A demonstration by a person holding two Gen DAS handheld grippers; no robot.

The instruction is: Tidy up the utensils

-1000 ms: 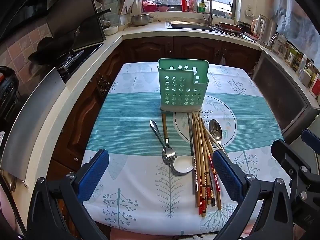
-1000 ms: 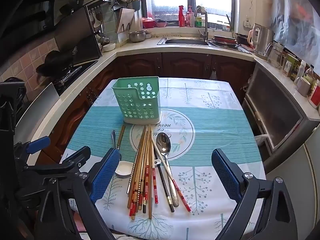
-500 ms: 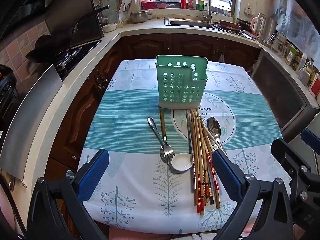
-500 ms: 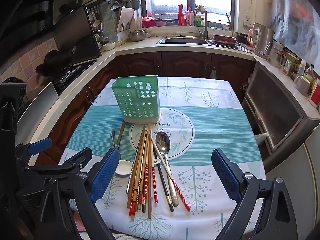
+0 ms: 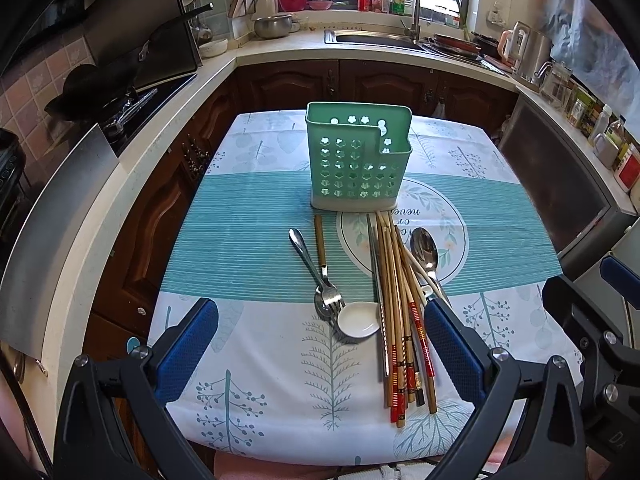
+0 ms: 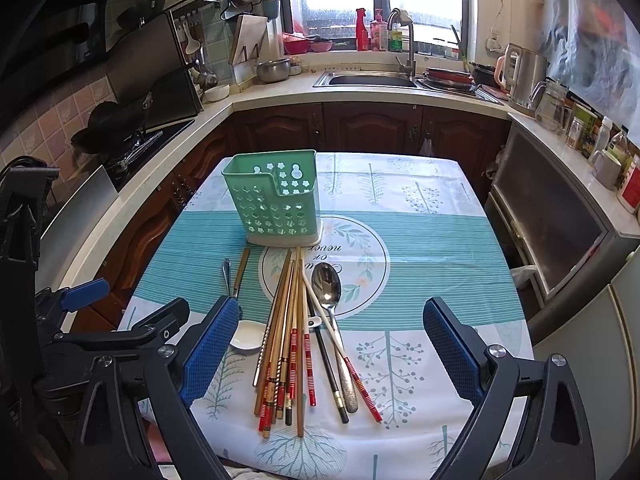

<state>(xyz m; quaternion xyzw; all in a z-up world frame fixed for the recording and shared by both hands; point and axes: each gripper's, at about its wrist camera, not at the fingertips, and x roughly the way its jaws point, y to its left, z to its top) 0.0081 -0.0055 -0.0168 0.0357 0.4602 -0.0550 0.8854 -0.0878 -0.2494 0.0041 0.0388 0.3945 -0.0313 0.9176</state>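
Observation:
A green perforated utensil holder (image 5: pixel 359 160) (image 6: pixel 275 200) stands upright and empty mid-table. In front of it lies a bundle of wooden chopsticks (image 5: pixel 396 304) (image 6: pixel 286 328), a metal spoon (image 5: pixel 426 250) (image 6: pixel 328 286), a white ceramic spoon (image 5: pixel 358 320) (image 6: pixel 246 334), and a fork and spoon (image 5: pixel 328 300) at the left. My left gripper (image 5: pixel 320 344) is open and empty, hovering over the table's near edge. My right gripper (image 6: pixel 332 352) is open and empty, above the chopstick ends.
The table carries a white and teal tablecloth (image 5: pixel 248 240). Counters surround it: a stove with a wok (image 5: pixel 92 92) on the left, a sink (image 5: pixel 376 38) at the back, a kettle (image 5: pixel 528 54) and jars on the right. An oven (image 6: pixel 548 232) stands to the right.
Both grippers have drifted slightly; the holder looks a little lower and nearer in the left wrist view. Nothing on the table has moved, and both grippers stay open.

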